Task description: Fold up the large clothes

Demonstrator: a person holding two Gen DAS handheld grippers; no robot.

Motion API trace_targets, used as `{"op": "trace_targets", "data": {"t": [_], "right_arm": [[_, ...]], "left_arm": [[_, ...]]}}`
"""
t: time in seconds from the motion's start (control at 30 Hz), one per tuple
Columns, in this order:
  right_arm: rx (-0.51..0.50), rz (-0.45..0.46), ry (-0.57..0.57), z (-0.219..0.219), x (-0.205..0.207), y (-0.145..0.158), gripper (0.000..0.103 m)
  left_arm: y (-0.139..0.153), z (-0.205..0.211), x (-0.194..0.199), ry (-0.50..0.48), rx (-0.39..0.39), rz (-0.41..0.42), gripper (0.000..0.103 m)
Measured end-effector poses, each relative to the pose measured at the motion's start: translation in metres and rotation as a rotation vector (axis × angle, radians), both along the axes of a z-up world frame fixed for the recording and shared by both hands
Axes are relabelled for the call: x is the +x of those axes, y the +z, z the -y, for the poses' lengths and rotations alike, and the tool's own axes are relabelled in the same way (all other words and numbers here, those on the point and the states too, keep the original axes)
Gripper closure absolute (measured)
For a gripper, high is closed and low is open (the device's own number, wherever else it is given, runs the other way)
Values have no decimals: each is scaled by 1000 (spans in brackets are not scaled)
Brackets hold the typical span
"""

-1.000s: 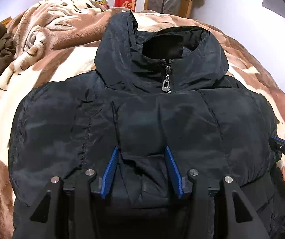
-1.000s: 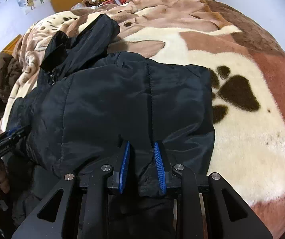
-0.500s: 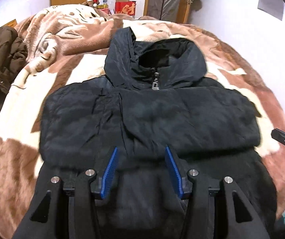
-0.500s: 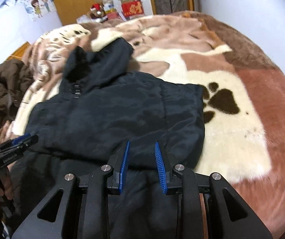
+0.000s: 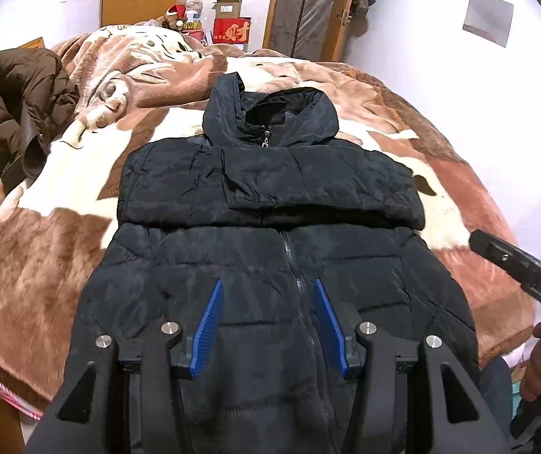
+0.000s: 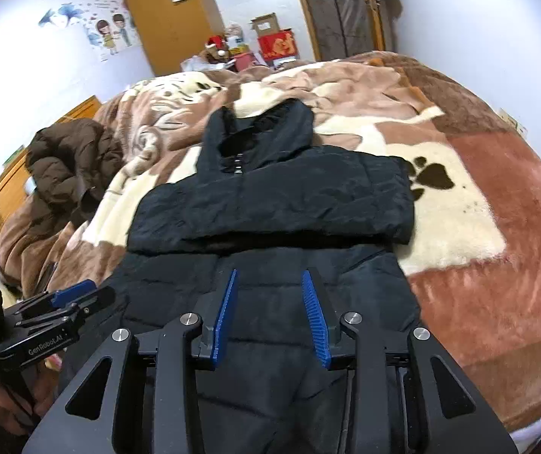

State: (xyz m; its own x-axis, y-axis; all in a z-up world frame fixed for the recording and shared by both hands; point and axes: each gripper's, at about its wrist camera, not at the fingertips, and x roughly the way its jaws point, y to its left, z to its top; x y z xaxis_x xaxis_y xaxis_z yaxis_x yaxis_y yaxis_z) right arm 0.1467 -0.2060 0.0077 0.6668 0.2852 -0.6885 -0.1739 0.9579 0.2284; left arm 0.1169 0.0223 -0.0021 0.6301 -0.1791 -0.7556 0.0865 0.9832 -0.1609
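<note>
A black hooded puffer jacket [image 5: 270, 257] lies zipped, front up, on the bed, hood at the far end. Both sleeves [image 5: 270, 189] are folded across its chest in a band. The jacket also shows in the right wrist view [image 6: 270, 302], sleeves across it [image 6: 278, 204]. My left gripper [image 5: 268, 321] is open and empty, hovering over the jacket's lower front near the zip. My right gripper [image 6: 270, 314] is open and empty above the lower front too. The right gripper shows at the left view's right edge [image 5: 520, 268]; the left gripper shows at the right view's left edge [image 6: 66, 302].
A brown, cream plush blanket [image 5: 62, 242] covers the bed. A brown puffer coat [image 5: 5, 113] is heaped at the left side, also in the right wrist view [image 6: 70, 159]. Boxes [image 5: 230, 30] and a wardrobe stand beyond the bed's far end.
Both grippers let go of the folded sleeves and pulled back and up from the jacket. The right gripper's jaws opened wider. The sleeves stay folded across the chest.
</note>
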Motion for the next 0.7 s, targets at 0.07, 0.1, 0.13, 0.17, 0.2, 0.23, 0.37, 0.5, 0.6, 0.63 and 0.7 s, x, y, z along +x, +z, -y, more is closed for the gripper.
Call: {"op": "trace_targets", "data": {"t": [0.07, 0.1, 0.13, 0.17, 0.2, 0.23, 0.37, 0.5, 0.6, 0.63, 0.7], "right_arm": [[0, 3, 14, -4, -6, 3, 64], [-1, 7, 19, -5, -9, 4, 64], [-5, 11, 22, -7, -11, 6, 64], [-7, 14, 23, -6, -13, 7, 64], [-5, 17, 24, -7, -14, 8, 64], [-6, 23, 26, -7, -15, 11, 64], [-15, 37, 31, -9, -18, 16, 63], [-23, 42, 38, -12, -15, 18, 63], [-25, 40, 41, -13, -11, 18, 63], [-26, 39, 42, -14, -9, 18, 63], [-33, 40, 46, -15, -4, 18, 63]], "left_arm": [[4, 0, -8, 2, 2, 7, 51], [7, 0, -11, 3, 1, 9, 51], [9, -1, -12, 3, 0, 12, 51], [10, -1, -15, 6, 0, 16, 51], [12, -1, -16, 9, -2, 19, 51], [14, -1, -17, 12, -3, 22, 50], [16, -1, -17, 15, 3, 30, 50], [19, -2, -15, 18, 10, 40, 50], [20, -4, -11, 22, 10, 41, 50], [20, -5, -10, 24, 9, 41, 50], [19, -7, -5, 27, 12, 41, 49]]}}
